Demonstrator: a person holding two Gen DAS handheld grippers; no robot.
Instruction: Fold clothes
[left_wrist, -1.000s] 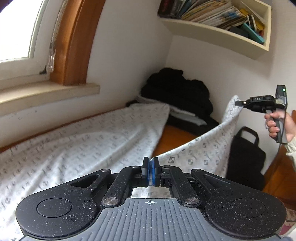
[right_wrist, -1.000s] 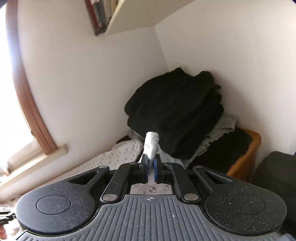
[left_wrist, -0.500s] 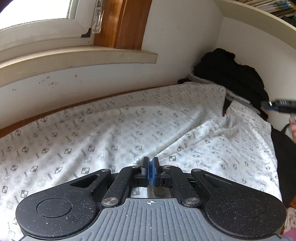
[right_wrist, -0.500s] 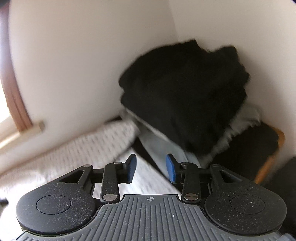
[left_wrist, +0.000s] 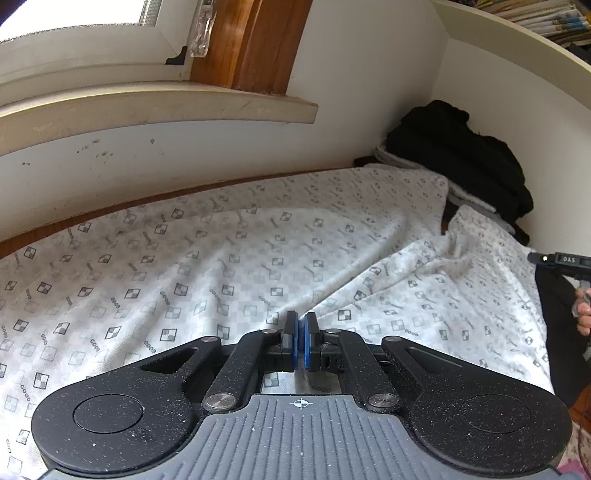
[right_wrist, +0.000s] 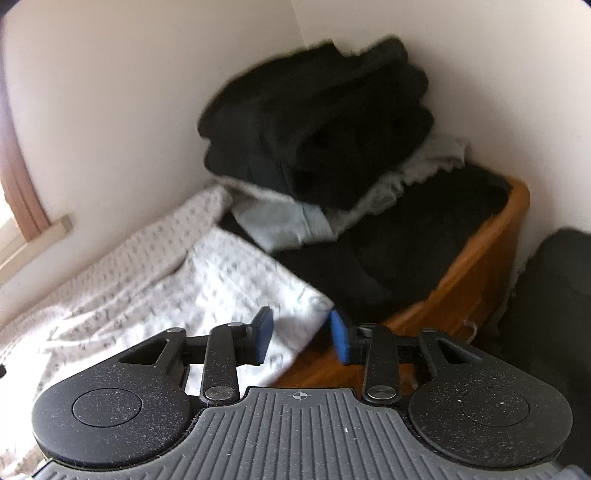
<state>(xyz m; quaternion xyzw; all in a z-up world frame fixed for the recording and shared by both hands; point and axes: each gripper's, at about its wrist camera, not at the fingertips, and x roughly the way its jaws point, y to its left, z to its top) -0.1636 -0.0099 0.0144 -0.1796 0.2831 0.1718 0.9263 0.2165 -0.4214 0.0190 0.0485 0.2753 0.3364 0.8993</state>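
Note:
A white cloth with a small checker print (left_wrist: 258, 251) lies spread over the wooden surface under the window. My left gripper (left_wrist: 300, 332) sits low at the cloth's near edge, its blue pads pressed together on a fold of it. My right gripper (right_wrist: 301, 334) hovers over the cloth's far right corner (right_wrist: 314, 306). Its jaws stand apart and are closing. The corner lies beneath the gap and neither pad touches it. In the left wrist view, the right gripper's nose (left_wrist: 543, 258) and the person's hand (left_wrist: 583, 314) show at the right edge.
A pile of black clothes (right_wrist: 317, 122) on a grey garment (right_wrist: 288, 221) fills the far corner of the wooden surface (right_wrist: 480, 266). A black bag (right_wrist: 554, 295) stands to the right. A window sill (left_wrist: 147, 107) and a bookshelf (left_wrist: 535, 22) jut out above.
Both grippers came down and the lifted cloth now lies flat. The right gripper, earlier shut on the cloth's corner, opened and let it go. The left stayed shut.

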